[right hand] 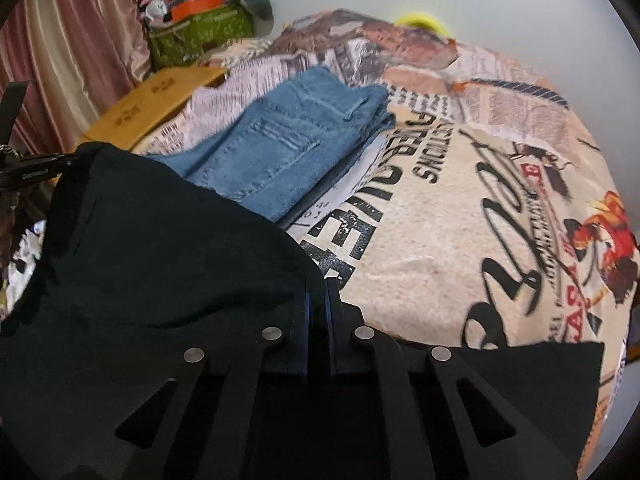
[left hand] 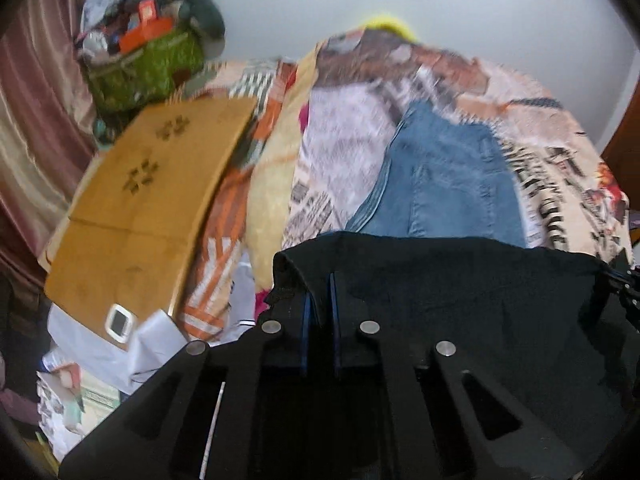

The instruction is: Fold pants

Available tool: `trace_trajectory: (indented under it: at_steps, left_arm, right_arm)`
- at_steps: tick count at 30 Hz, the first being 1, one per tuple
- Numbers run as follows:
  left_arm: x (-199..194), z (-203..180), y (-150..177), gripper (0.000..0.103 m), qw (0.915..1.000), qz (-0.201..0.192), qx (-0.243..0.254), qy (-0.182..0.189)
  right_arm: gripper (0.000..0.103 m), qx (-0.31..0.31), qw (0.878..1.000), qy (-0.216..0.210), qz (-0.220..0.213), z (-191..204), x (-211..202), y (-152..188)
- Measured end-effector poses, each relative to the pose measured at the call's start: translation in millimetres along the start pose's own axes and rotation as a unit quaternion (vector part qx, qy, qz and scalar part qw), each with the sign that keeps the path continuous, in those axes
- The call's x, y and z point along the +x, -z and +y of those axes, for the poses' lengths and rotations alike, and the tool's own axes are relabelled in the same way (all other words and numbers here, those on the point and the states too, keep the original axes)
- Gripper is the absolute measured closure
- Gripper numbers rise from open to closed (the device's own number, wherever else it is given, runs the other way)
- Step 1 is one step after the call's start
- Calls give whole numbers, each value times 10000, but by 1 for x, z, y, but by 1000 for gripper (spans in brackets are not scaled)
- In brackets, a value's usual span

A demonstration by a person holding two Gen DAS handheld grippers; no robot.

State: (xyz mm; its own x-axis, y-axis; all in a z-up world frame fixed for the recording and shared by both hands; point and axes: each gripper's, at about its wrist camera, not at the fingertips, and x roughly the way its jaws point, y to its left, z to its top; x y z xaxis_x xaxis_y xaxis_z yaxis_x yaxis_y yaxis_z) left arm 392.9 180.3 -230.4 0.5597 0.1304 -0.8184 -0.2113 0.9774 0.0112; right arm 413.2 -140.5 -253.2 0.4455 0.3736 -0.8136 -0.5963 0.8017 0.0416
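Black pants (left hand: 460,280) stretch across the lower part of both wrist views, held up over a bed with a newspaper-print blanket (right hand: 460,240). My left gripper (left hand: 320,284) is shut on the pants' upper edge near one corner. My right gripper (right hand: 318,290) is shut on the black pants (right hand: 160,248) at the other end of that edge. The cloth hangs between the two grippers and hides what lies under it. At the left edge of the right wrist view, part of the other gripper (right hand: 24,168) shows.
Folded blue jeans (right hand: 288,140) lie on the blanket behind the black pants. A brown board (left hand: 152,208) rests on the bed's left side. A green bag (left hand: 148,68) heaped with clutter stands by the pink curtain (left hand: 36,128). Papers and a small white device (left hand: 119,322) lie lower left.
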Motion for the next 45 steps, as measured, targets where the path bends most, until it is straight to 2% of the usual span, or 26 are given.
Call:
trace_trajectory:
  at_steps: [4,11,21,30,38,45]
  left_arm:
    - [-37,-3,8,95,9995,-295,67,-5]
    - [-95,2,49,95,9976,-690,-35,-39]
    - [-135,13,105,95,9968,-792,-129,-36]
    - [-151,27,164,95,9972,-656,-369,-45]
    - [-143,41,214,97,9973,-143,-721,-46]
    - [-144,52,231,97,9964,85,-825,-189]
  right_arm:
    - [98,49,9997,12,-244,7,-33,6]
    - [98,-88,9985,63,-531,35,-83,28]
    - [99,-109,9978,6,-660,63,-121,74]
    - [99,-27,9981,-168,-600,83,-126,110]
    - [99,-61,9988,-360,-323,102,-124,143]
    - [97,-86,9996,-280,-2,110,-116,166]
